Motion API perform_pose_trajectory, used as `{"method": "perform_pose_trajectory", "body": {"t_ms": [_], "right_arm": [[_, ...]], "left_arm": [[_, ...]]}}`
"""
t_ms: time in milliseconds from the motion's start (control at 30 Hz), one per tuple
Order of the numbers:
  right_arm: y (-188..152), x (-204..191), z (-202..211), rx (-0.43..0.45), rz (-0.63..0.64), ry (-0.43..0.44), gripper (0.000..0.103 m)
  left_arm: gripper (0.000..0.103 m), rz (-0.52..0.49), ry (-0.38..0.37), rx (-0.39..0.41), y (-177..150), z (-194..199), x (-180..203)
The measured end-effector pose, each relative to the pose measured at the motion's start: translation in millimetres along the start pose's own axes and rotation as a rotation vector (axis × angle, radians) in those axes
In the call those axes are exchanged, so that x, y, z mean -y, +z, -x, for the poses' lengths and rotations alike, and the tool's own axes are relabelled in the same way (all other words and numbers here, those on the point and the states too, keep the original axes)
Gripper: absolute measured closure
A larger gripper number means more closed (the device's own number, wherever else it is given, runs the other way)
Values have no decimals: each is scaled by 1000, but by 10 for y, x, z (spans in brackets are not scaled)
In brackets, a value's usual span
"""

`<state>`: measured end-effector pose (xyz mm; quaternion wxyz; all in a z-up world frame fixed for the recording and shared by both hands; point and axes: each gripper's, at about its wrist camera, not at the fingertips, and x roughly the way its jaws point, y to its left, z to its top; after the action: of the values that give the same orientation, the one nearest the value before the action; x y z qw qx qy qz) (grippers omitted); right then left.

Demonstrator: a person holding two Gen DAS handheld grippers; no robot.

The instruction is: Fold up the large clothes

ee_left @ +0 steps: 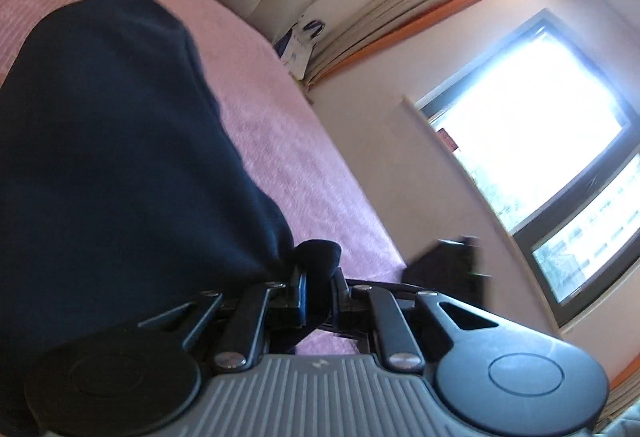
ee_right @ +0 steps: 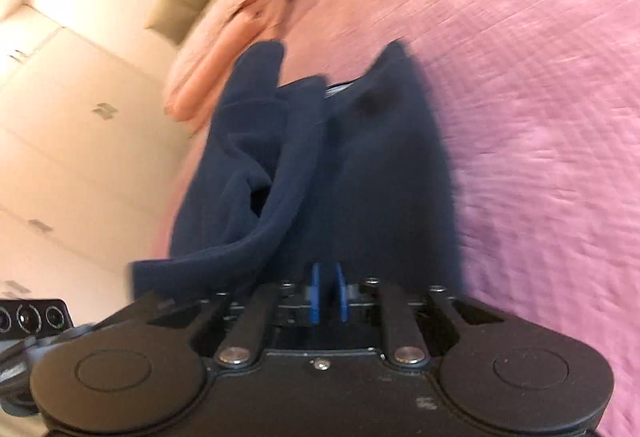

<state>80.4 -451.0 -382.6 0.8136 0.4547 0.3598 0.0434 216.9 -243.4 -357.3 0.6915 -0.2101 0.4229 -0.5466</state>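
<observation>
Pink bedspread (ee_right: 540,77) under navy garment (ee_right: 360,177) pinched by both tools.

Both handheld tools look alike. The left gripper (ee_left: 316,289) has matte black linkage arms with silver screws, two round black discs at four and eight o'clock, a ribbed grey housing and blue pads. The right gripper (ee_right: 329,293) has blue pads and a dusty black body.

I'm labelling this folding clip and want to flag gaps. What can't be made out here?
- Left wrist view: the navy garment runs off the left edge, so its type and shape stay unknown.
- Right wrist view: motion blur smears the garment's far end.
- Right gripper: cloth hides the fingertips.
</observation>
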Motion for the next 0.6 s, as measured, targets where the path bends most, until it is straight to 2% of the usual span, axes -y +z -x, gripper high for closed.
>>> {"method": "perform_pose_trajectory", "body": {"t_ms": [67,167,333,400,433,533,567,600], "right_arm": [[135,60,-62,5,-4,53,92],[230,85,34,36,-14,171,96],[316,170,465,77,23,181,96],[316,241,682,88,15,199,96],[300,254,792,94,27,176,96],[227,308,994,93,54,71,96],[204,358,1051,96,47,45,96],[215,386,1056,100,44,1,94]], "left_arm": [[91,23,-26,16,61,31,-28],[91,63,-111,15,96,8,-49],[91,89,-188,-38,76,-269,1],[85,101,-209,-70,30,-428,15],[85,117,-228,-86,-14,-506,19],[87,95,-201,-140,-147,-714,13],[93,111,-234,-181,-205,-798,-22],[93,112,-243,-238,-299,-912,-52]]}}
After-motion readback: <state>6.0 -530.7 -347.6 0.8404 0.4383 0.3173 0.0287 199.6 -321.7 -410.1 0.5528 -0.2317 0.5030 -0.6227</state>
